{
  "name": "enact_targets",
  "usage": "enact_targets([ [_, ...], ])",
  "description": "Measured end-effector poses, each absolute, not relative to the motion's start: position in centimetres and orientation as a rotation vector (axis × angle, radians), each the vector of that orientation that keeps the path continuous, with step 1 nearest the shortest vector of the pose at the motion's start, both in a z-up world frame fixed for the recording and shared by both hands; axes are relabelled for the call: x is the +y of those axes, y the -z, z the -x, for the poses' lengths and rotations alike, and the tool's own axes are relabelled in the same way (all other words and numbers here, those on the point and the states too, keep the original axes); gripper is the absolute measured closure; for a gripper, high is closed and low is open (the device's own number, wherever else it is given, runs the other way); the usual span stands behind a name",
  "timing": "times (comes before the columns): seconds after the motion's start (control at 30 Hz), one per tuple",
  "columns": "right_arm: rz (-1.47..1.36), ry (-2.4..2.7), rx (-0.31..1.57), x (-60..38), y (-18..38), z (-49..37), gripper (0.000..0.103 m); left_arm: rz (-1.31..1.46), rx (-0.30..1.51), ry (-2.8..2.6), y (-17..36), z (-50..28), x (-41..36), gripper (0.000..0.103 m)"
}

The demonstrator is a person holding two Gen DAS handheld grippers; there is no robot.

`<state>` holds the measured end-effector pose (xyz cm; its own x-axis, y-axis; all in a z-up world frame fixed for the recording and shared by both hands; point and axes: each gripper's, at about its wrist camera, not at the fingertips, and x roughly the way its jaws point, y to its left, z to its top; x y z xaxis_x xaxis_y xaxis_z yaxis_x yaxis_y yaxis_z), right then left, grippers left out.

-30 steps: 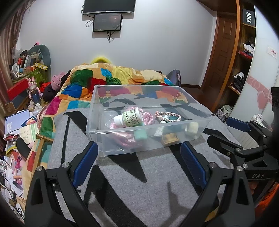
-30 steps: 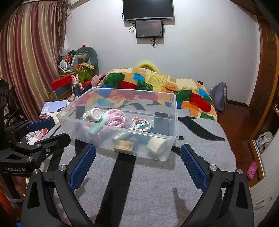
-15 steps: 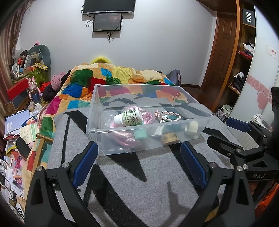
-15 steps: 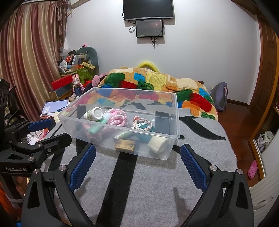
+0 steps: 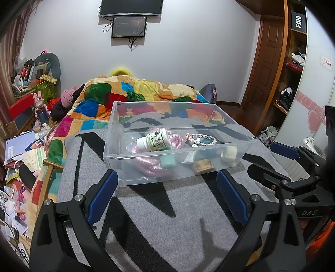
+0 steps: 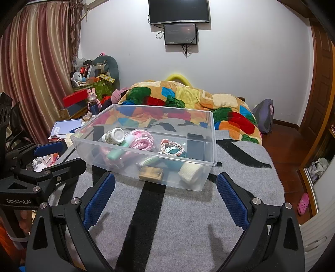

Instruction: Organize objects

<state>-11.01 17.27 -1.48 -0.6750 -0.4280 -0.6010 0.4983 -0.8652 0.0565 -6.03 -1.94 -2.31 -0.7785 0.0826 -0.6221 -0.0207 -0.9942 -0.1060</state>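
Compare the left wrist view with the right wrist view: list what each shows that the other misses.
Only the left wrist view shows the wooden shelves with the Fiilo sign, and the printed label on the white pill bottle.

Only the right wrist view shows the striped curtain and a pink clog on the floor.

Both show the clear plastic bin on the grey blanket, the pink rope, the braided bracelet and the wall TV.
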Motion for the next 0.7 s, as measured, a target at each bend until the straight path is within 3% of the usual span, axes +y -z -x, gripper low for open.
enact_targets([
  [0.7,-0.864,2.475,0.137,17.45,1.61,11.05,0.006,1.022,-0.155,-2.901,2.44,5.89,-1.51,0.007],
])
